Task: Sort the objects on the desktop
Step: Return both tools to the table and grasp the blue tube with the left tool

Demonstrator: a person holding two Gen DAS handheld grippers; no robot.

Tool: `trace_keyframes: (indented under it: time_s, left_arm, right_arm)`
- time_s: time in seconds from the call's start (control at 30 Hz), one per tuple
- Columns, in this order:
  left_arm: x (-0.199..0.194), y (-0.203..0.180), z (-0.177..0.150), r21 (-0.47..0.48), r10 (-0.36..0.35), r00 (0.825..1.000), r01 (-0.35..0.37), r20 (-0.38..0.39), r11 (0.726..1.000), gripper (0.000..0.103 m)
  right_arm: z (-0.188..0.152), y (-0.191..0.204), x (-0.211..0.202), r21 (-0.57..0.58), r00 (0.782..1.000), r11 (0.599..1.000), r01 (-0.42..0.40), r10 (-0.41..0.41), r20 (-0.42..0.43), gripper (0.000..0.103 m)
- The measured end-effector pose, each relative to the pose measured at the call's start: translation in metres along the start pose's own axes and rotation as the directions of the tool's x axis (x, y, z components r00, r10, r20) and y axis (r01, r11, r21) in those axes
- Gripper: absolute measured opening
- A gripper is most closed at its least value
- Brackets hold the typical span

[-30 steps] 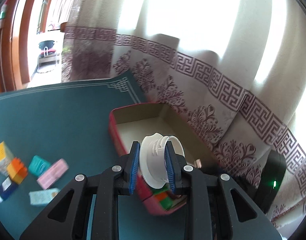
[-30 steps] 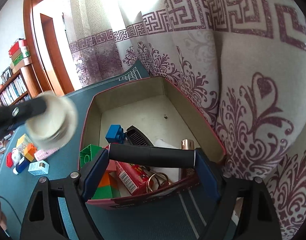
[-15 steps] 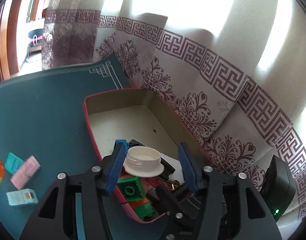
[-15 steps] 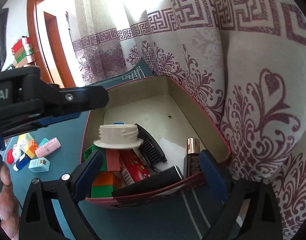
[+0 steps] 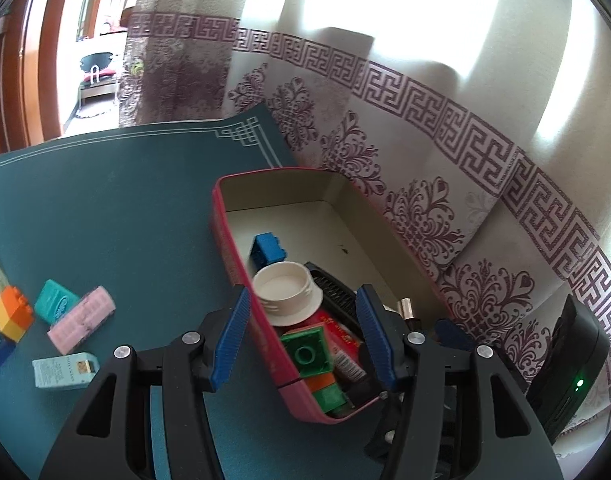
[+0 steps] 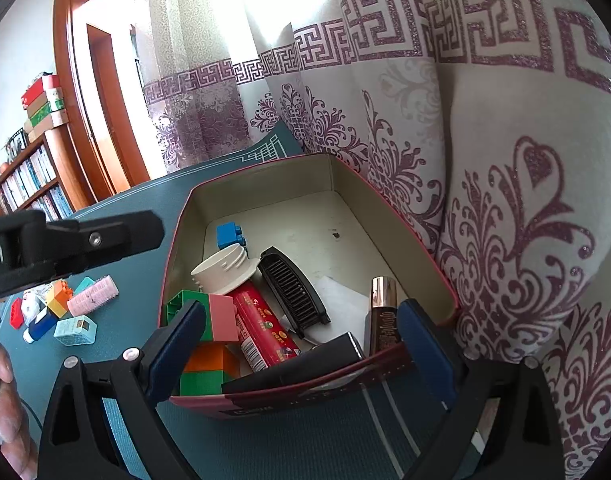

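Observation:
A red box (image 5: 224,216) (image 6: 173,264) stands on the teal mat against the curtain. A white screw cap (image 5: 287,294) (image 6: 225,270) lies tilted inside it on a red tube (image 6: 265,328) and toy bricks. My left gripper (image 5: 303,336) hangs open above the box's near left corner, its pads clear of the cap. My right gripper (image 6: 299,344) stands wide open at the box's near wall. A black tube (image 6: 301,368) lies inside that wall, free of the right pads. My left gripper (image 6: 105,240) also shows at the left of the right wrist view.
The box also holds a blue brick (image 5: 269,248), a green brick (image 5: 307,352), a black comb (image 6: 293,296) and a brown tube (image 6: 381,308). On the mat to the left lie a pink item (image 5: 81,318), a teal box (image 5: 57,306) and an orange brick (image 5: 13,314). A black device (image 5: 565,364) stands at the right.
My left gripper opened and the white cap dropped into the box; the gripper then sank a little. My right gripper opened wider and let the black tube fall inside the box's near wall.

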State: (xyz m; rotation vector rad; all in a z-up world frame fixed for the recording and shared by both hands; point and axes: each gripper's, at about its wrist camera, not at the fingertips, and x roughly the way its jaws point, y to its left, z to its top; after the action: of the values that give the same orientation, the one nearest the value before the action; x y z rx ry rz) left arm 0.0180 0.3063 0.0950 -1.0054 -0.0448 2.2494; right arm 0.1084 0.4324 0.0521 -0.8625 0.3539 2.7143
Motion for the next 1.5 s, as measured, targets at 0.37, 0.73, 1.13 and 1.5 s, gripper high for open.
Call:
trace_keyframes:
  time_s: [0.37, 0.73, 1.13, 1.5]
  left_arm:
    - [-0.019, 0.017, -0.007, -0.022, 0.061, 0.998, -0.06, 0.034, 0.998, 0.059]
    - [-0.039, 0.062, -0.02, -0.095, 0.137, 0.99, -0.132, 0.046, 0.987, 0.058]
    - [-0.067, 0.122, -0.039, -0.197, 0.238, 0.969, -0.221, 0.064, 0.955, 0.058]
    - [-0.095, 0.197, -0.061, -0.299, 0.342, 0.939, -0.315, 0.042, 0.901, 0.058]
  right_arm:
    - [0.001, -0.001, -0.003, 0.015, 1.0, 1.0, 0.007, -0.007, 0.007, 0.098]
    - [0.002, 0.006, -0.013, 0.007, 0.999, 1.0, -0.029, 0.028, 0.029, 0.098]
    - [0.001, 0.037, -0.029, -0.048, 0.994, 0.994, -0.099, 0.101, 0.049, 0.098]
    - [-0.003, 0.074, -0.03, -0.076, 0.983, 0.981, -0.178, 0.18, 0.023, 0.098]
